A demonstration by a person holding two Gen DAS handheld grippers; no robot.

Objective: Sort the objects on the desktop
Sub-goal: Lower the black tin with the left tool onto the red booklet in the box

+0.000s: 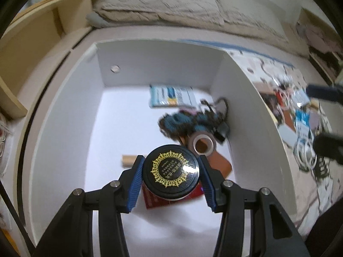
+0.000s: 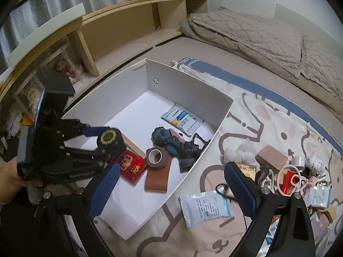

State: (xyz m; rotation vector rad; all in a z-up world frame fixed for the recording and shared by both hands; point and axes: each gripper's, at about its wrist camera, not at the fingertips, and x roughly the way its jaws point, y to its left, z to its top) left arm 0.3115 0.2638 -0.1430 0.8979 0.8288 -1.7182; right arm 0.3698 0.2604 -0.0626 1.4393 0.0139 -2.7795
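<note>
**Jar over the white box, right tongs empty**

Far left, right wrist view: a hand (image 2: 8, 184) grips the left gripper (image 2: 107, 141). Its blue pads are clamped on a black-lidded jar (image 2: 109, 138) with a gold medallion on top. The left wrist view shows the same grip close up: left gripper (image 1: 170, 171), jar (image 1: 170, 170) squeezed between both pads, held above the floor of the white box (image 1: 70, 111).

Box contents, going left to right in the right wrist view:
- pale wooden stick (image 2: 134, 146), partly hidden by the jar
- red packet with gold print (image 2: 131, 166), lying flat under the jar
- roll of brown tape (image 2: 156, 156), resting on a brown leather piece (image 2: 156, 181)
- teal knitted item (image 2: 169, 141) with a dark cord trailing to the right wall
- small black object (image 2: 186, 163) against that wall
- blue-and-white sachet (image 2: 182, 121) toward the far end

White box (image 2: 193, 97) sits on a cartoon-print sheet (image 2: 257, 115).

Right gripper (image 2: 171, 187): jaws wide apart, nothing between them, hanging over the box's near right corner and the sheet.

Right of the box, on the sheet: a white sachet (image 2: 203, 208), then a clutter pile with a wooden block (image 2: 272, 157), white cables and a pink ring. Details in the pile are too tangled to sort out.
</note>
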